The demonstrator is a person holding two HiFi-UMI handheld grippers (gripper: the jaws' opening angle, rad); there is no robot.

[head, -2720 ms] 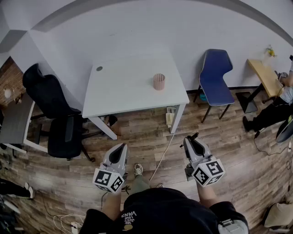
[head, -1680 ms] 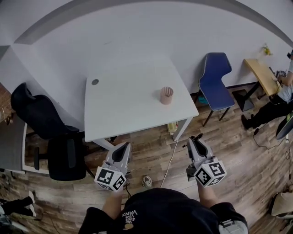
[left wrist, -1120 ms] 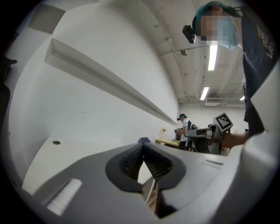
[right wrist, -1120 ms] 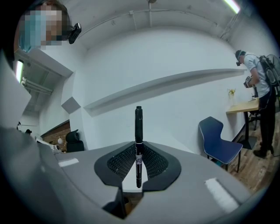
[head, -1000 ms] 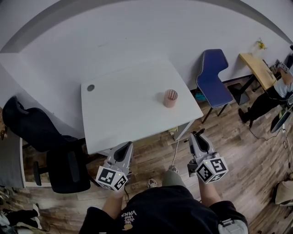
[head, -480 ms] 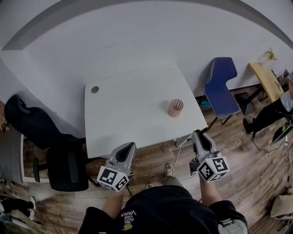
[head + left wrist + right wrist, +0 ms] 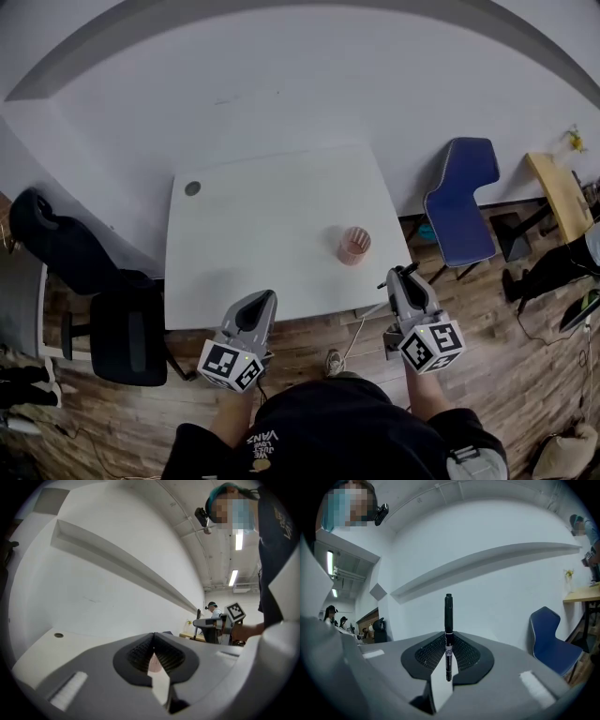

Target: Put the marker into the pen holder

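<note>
Head view, upper centre of the frame: a white table [image 7: 272, 225], smooth and matte, rectangular with softly rounded corners. Near its upper left corner, a small round grey grommet [image 7: 192, 187]. Toward the right side of the tabletop, a pink pen holder [image 7: 354, 246]: cylindrical, finely ribbed up and down, upright with its mouth open.

Below the table's near edge, at lower left, the left gripper [image 7: 258, 300]: grey moulded plastic tapering to a blunt nose, with a cube [image 7: 228, 366] of black-and-white square markers at the rear. At lower right, the right gripper [image 7: 401, 275], same build and same kind of cube, nose at the table's lower right corner, near the pen holder but apart from it.

Right gripper view, middle of the frame: black cross-ribbed pads [image 7: 429, 656] clamped on the marker [image 7: 448, 620], slim, black and glossy, with pale print on the barrel. Stands upright, top end poking well above the jaws. Not in the pen holder yet, but held fast in the right gripper.

Left gripper view: jaws closed against each other, nothing gripped, just a sliver of pink beyond the seam.

Around the table in the head view: wood-plank floor [image 7: 525, 375], a blue moulded chair [image 7: 459, 211] on thin dark legs at right, a black padded office chair [image 7: 127, 333] at left.
</note>
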